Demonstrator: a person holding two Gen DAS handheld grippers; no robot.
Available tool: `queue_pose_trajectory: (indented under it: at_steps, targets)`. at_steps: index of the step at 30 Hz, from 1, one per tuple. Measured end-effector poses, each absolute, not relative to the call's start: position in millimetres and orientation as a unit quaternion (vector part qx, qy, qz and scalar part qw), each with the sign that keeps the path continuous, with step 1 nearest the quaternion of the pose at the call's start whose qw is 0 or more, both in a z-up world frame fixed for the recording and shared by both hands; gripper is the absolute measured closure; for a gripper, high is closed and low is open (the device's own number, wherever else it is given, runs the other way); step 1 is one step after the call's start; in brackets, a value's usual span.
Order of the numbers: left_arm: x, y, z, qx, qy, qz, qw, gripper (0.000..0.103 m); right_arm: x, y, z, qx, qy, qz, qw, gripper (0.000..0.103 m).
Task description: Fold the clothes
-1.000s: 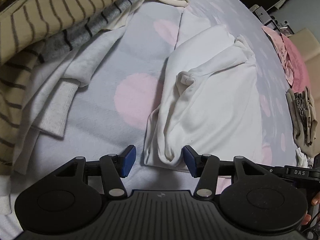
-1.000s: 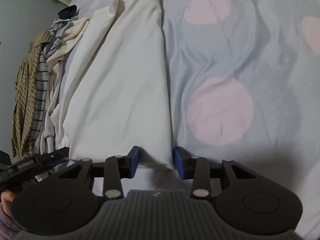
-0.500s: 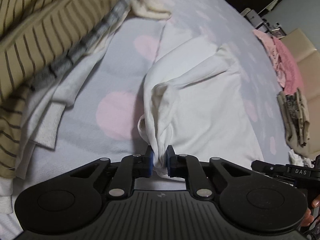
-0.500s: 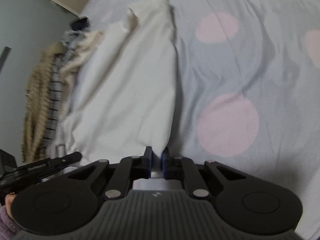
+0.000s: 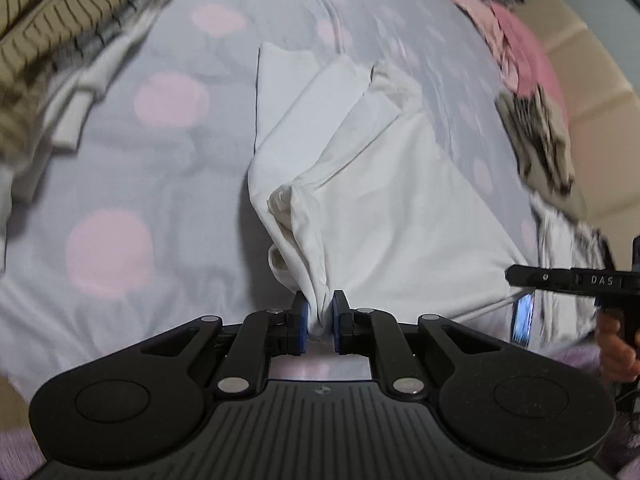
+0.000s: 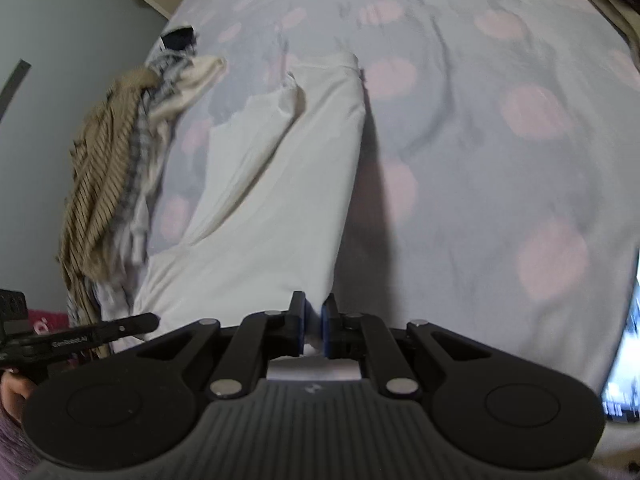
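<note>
A white garment (image 5: 384, 184) lies partly folded on a pale blue bed sheet with pink dots (image 5: 160, 168). My left gripper (image 5: 320, 312) is shut on the garment's bunched near-left corner and holds it raised off the sheet. My right gripper (image 6: 313, 320) is shut on the near-right corner of the same white garment (image 6: 272, 200), also lifted. The cloth hangs stretched between the two grippers. The right gripper's body shows at the right edge of the left wrist view (image 5: 576, 280).
A pile of striped beige, grey and white clothes (image 5: 60, 40) lies at the far left and shows in the right wrist view (image 6: 108, 168). Pink clothing (image 5: 520, 40) and a patterned folded item (image 5: 544, 144) lie at the right. A lit screen (image 6: 624, 352) is at the right edge.
Both grippers went from open around the garment's near corners to shut on them. They have since lifted the near edge up and back, and the bed looks farther away.
</note>
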State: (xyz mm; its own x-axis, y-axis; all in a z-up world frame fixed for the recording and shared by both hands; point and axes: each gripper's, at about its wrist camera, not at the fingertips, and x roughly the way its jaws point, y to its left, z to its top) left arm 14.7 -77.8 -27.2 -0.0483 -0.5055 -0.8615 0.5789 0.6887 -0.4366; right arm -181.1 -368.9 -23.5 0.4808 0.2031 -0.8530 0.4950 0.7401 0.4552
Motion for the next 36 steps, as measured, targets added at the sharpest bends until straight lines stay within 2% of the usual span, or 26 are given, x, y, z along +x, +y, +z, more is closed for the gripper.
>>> queue_pose_trajectory:
  at_steps: [8, 12, 13, 15, 17, 18, 19, 20, 21, 22, 26, 28, 36]
  targets:
    - [-33.7, -74.4, -49.4, 0.129, 0.611, -0.38, 0.682, 0.092, -236.5, -332.2, -62.4, 0.314, 0.55, -0.087, 0.769, 0.093]
    - [-37.1, -77.8, -63.8, 0.151, 0.615, -0.367, 0.681, 0.088, -234.0, -318.7, -78.7, 0.27, 0.563, -0.092, 0.776, 0.088]
    - [-37.0, -76.0, -61.9, 0.15, 0.611, -0.362, 0.688, 0.083, -233.1, -315.6, -80.5, 0.258, 0.564, -0.092, 0.779, 0.087]
    - [-39.2, -72.3, -53.5, 0.156, 0.589, -0.364, 0.704, 0.081, -234.2, -308.1, -81.2, 0.226, 0.566, -0.091, 0.788, 0.085]
    - [-41.4, -68.5, -43.5, 0.158, 0.568, -0.372, 0.717, 0.081, -237.0, -303.4, -79.1, 0.204, 0.564, -0.096, 0.794, 0.046]
    - [-42.5, -66.6, -37.7, 0.156, 0.558, -0.378, 0.723, 0.078, -238.8, -304.2, -77.0, 0.207, 0.556, -0.091, 0.8, 0.043]
    - [-43.1, -63.0, -31.0, 0.148, 0.544, -0.384, 0.731, 0.071, -240.6, -305.4, -74.7, 0.21, 0.547, -0.085, 0.806, 0.041]
    - [-42.4, -62.1, -25.9, 0.143, 0.534, -0.386, 0.739, 0.066, -242.3, -306.4, -72.1, 0.212, 0.54, -0.081, 0.811, 0.031]
    - [-41.6, -61.3, -20.7, 0.137, 0.523, -0.388, 0.747, 0.055, -242.4, -307.5, -69.6, 0.215, 0.528, -0.083, 0.817, 0.025]
    - [-41.0, -63.2, -16.5, 0.137, 0.51, -0.387, 0.756, 0.053, -242.0, -308.5, -65.8, 0.216, 0.515, -0.084, 0.825, 0.021]
    - [-37.7, -76.4, -5.2, 0.147, 0.465, -0.383, 0.784, 0.05, -233.9, -317.2, -53.1, 0.228, 0.476, -0.103, 0.843, 0.015]
    - [-35.8, -86.4, -0.4, 0.152, 0.447, -0.39, 0.79, 0.05, -229.3, -325.3, -48.9, 0.245, 0.461, -0.126, 0.843, 0.004]
    - [-32.7, -142.4, 7.6, 0.197, 0.4, -0.428, 0.786, 0.049, -199.0, -374.1, -50.5, 0.357, 0.463, -0.188, 0.789, 0.003]
